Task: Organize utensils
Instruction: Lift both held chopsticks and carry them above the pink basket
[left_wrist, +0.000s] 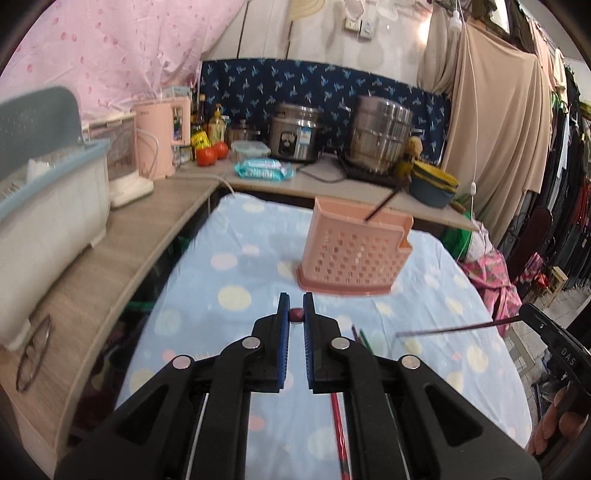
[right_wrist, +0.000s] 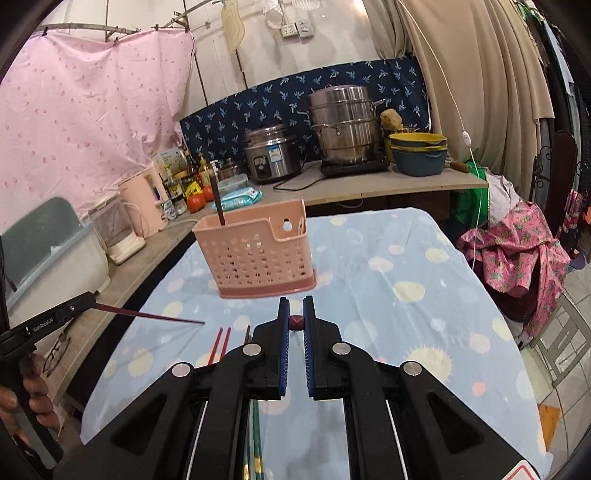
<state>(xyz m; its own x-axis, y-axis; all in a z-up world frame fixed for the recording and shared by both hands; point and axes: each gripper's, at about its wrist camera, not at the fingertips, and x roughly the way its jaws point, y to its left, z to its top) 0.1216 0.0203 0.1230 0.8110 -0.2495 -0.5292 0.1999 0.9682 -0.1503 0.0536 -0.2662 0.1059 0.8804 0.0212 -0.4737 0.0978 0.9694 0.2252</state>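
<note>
Two chopsticks are up in the air, one pinched in each gripper. On the left side, the left gripper (left_wrist: 296, 314) has its fingers (left_wrist: 283, 332) pressed in on a dark red chopstick (right_wrist: 151, 315), seen end-on between its own pads and, from the right wrist view, running out sideways across the surface (left_wrist: 240, 258). Ahead of the fingers and a touch to their right stands the pink utensil holder (left_wrist: 356, 251), upright on the spotted cloth, with one dark chopstick (left_wrist: 380, 206) already leaning out of it. Just below and beside the fingers, loose red and green chopsticks (right_wrist: 221, 341) lie flat on the cloth. Over on the right side, the right gripper (right_wrist: 296, 320) is clamped the same way on its own dark red chopstick (left_wrist: 458, 328), holder ahead and slightly left.

My read: delivery step. To do it well, each stick should be tipped so its free end points down, brought above the open top of the holder, one hand going in at a time so the long sticks do not cross, and released only once the tip is inside the rim.
</note>
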